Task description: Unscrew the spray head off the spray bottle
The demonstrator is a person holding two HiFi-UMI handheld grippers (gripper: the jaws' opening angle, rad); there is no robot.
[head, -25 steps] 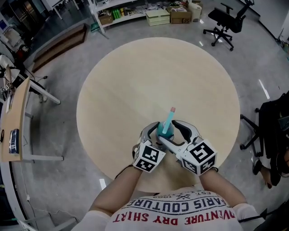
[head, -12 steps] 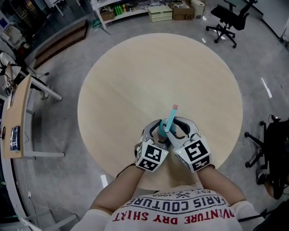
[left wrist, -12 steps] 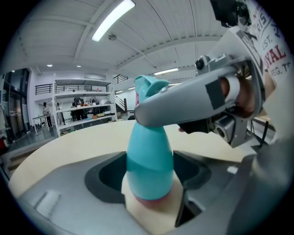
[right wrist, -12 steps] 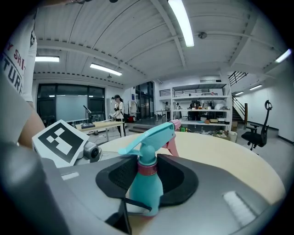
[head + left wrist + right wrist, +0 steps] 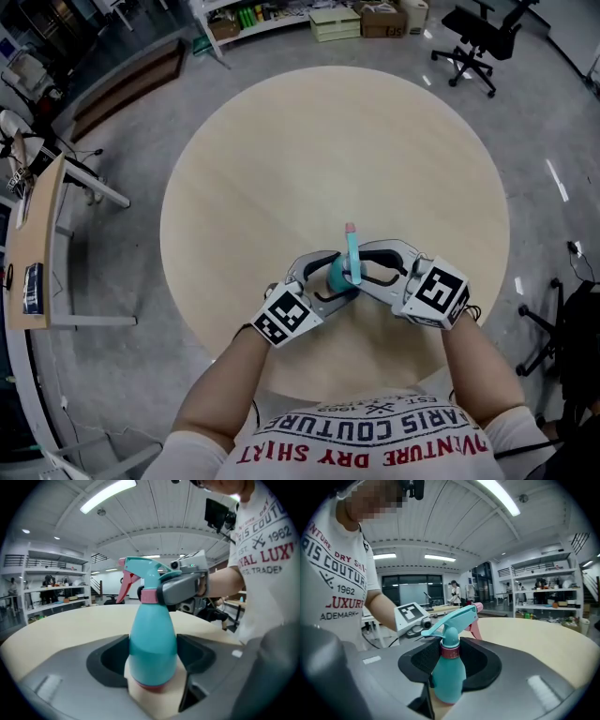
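From the head view, the table (image 5: 328, 141) lies bare from its far rim to the bottle (image 5: 337, 273). The bottle stands near the near edge, with open top to the left and right of it. Grey floor rings the table. A chair (image 5: 478, 37) and shelves (image 5: 281, 19) stand well beyond the far rim, and a desk (image 5: 37, 244) is off to the left. The left gripper (image 5: 326, 277) and right gripper (image 5: 361, 267) meet round the bottle and cover most of its body and all of its base. The spray head (image 5: 352, 248) points its pink nozzle away from us, toward the table's middle.

In the left gripper view, the bottle (image 5: 152, 653) stands upright with its long axis vertical and its pink base on the table top. The left gripper's two dark pads are clamped against the teal body low down. The right gripper's grey finger (image 5: 180, 587) covers the right side of the pink collar (image 5: 149, 595). The trigger (image 5: 123, 585) hangs to the left. Our shirt is cut off at the right border.

In the right gripper view, the jaws have just been closing and now grip the collar (image 5: 451, 652), one pad on either side. The spray head (image 5: 452, 620) rises above them, with its nozzle toward the upper right. The foot of the bottle sinks behind the gripper's grey body, so we cannot make out its base here. The left gripper's marker cube (image 5: 411, 613) shows behind, but its jaws are hidden. To the right, the table runs bare to its rim.
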